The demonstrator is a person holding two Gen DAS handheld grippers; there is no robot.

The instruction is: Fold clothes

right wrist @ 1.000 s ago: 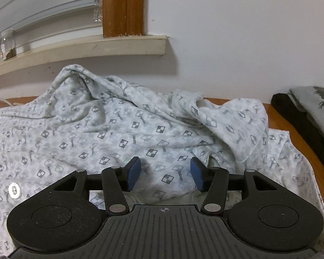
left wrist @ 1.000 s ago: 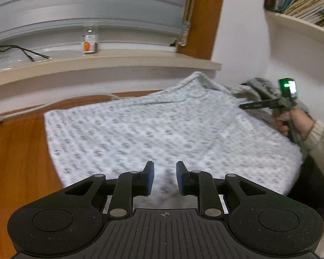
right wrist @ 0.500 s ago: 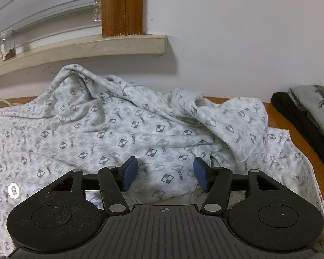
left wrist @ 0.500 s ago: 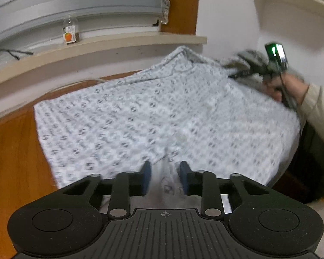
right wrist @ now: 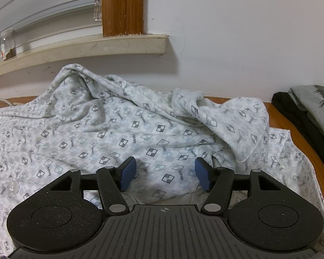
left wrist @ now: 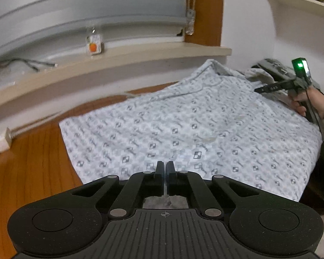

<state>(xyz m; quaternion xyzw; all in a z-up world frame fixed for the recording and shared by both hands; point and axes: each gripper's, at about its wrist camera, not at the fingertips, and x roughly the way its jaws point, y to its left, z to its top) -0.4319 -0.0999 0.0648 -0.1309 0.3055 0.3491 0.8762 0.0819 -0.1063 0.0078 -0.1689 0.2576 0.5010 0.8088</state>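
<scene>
Left wrist view takes in a wooden table (left wrist: 32,151) below a pale window ledge (left wrist: 118,60), on which a small jar (left wrist: 94,45) with an orange label stands under a closed shutter. A patterned white shirt (left wrist: 183,125) lies spread flat ahead of the left gripper (left wrist: 164,168), whose fingers are pressed together on the shirt's near hem. Only this view shows the bookshelf at upper right and a hand (left wrist: 302,103) well ahead and to the right of the fingers, holding the right gripper (left wrist: 270,88) over the shirt's far corner.

The right wrist view alone shows that far end: the shirt bunched in folds against the white wall just beyond the fingers, and dark and grey clothes (right wrist: 308,112) stacked off to the right. The right gripper's blue pads (right wrist: 128,173) stand well apart and are opening, with cloth lying below and between them but not pinched.

A second earlier the left fingers stood apart above the hem; they have since shut on it. The right pads have spread wider.
</scene>
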